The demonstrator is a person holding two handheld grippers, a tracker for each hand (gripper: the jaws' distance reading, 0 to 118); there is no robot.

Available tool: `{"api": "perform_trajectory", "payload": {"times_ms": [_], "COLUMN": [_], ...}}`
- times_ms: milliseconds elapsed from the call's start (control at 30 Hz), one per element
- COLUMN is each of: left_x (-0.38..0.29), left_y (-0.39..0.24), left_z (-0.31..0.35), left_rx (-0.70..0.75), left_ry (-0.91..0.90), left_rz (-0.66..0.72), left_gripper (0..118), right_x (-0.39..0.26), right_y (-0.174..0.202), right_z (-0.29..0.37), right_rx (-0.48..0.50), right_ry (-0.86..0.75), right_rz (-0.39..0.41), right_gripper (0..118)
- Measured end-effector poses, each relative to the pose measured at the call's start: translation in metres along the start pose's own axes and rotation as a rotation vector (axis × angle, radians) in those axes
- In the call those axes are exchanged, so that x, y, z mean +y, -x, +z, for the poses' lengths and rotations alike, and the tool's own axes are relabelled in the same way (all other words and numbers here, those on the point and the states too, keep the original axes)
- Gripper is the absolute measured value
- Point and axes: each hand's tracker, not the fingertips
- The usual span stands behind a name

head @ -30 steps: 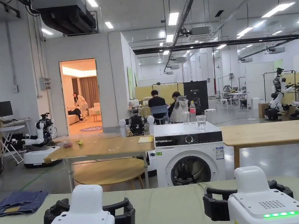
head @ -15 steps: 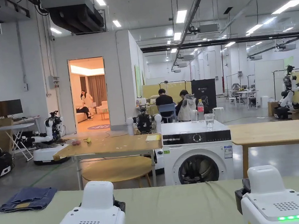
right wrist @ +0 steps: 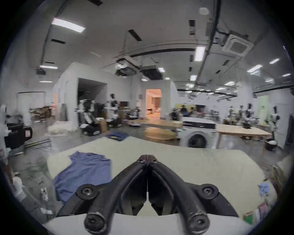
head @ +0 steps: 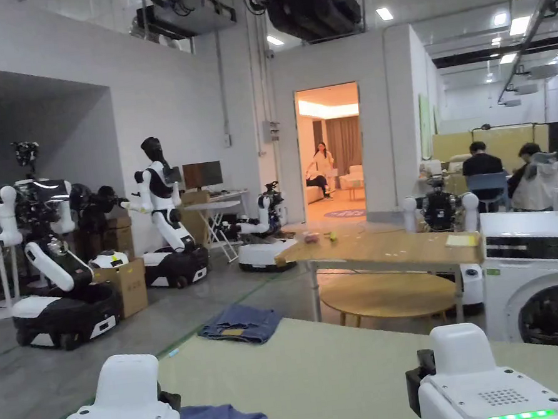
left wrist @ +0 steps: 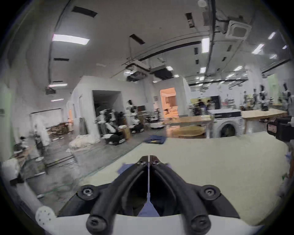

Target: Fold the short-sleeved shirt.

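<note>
— Starting nearest: holding the left gripper (left wrist: 148,159) clenched, tip against tip, gripping nothing (blue cloth lying just under it, not between the jaws). Keeping the right gripper (right wrist: 147,157) pinched closed likewise, empty, hovering over bare table (right wrist: 198,167).

— Placing the garment where?

— Lying rumpled at the near left corner of the table: the short-sleeved shirt (right wrist: 85,171), partly spread, one side running close to the left edge. Not yet folding anything, judging by that.

— Advising what for the step in hand?

— Probably reaching and flattening first. Releasing both jaws before going down; pinching a single layer, at a shoulder and at the hem; dragging toward the middle of the table, away from the left edge, to avoid letting cloth slide off. Pulling just taut enough for smoothing wrinkles, not stretching.

— Watching anything farther off?

— Leaving alone the folded denim (head: 240,325) at the far left corner; ignoring the washing machine (head: 550,277) standing beyond the far edge.
</note>
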Motion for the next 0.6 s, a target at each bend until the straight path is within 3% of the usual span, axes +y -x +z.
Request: {"api": "perform_trajectory", "payload": {"times_ms": [67,267,500,600], "left_x": [-0.011,-0.049,-0.099,-0.116], "left_y": [0.026,0.032,-0.014,-0.044], "left_z": [-0.002,-0.042,-0.187,-0.251], "left_rx": [0.033,-0.055,-0.257,-0.27], "left_ry": [0.041,0.214,0.583,0.667], "left_rz": [0.006,0.002,0.122,0.072], "left_gripper": [0,0,0,0], "right_x": [-0.005,-0.028,-0.05,-0.058], "right_y": [0.024,0.043,0.035,0.032], "right_z": [-0.009,-0.038,-0.08,-0.1], "right_rx": [0.075,0.099,0.082,0.077], "right_ry": [0.01,0.049,0.119,0.139], "right_rz": [-0.01,-0.005,0.022,0.019], "right_gripper": [0,0,0,0]}}
